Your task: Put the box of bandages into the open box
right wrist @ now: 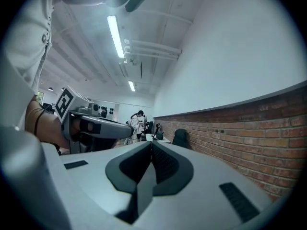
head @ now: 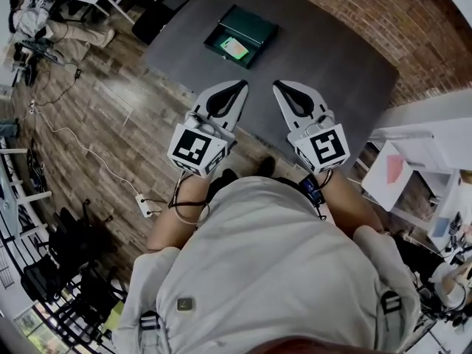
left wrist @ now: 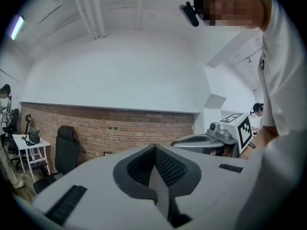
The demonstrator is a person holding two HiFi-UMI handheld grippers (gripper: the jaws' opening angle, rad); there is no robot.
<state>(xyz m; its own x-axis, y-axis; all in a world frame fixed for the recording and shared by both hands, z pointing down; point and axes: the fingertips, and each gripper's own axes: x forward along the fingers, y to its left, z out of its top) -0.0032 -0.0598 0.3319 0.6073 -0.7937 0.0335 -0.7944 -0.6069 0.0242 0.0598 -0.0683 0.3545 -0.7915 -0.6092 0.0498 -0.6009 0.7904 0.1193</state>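
In the head view a dark green open box (head: 253, 23) lies on the grey table (head: 332, 57), far ahead of me. Inside it rests a small light-green and white box of bandages (head: 234, 48). My left gripper (head: 240, 87) and right gripper (head: 280, 87) are held side by side close to my body, short of the table's near edge. Both are shut with nothing between the jaws. The left gripper view shows its jaws (left wrist: 154, 150) closed and aimed at a brick wall; the right gripper view shows the same for its jaws (right wrist: 151, 145).
A brick wall (head: 383, 13) runs behind the table. White shelving (head: 413, 161) with papers stands at the right. Cables and a power strip (head: 144, 205) lie on the wooden floor at the left. Black chairs (head: 74, 249) stand at the lower left.
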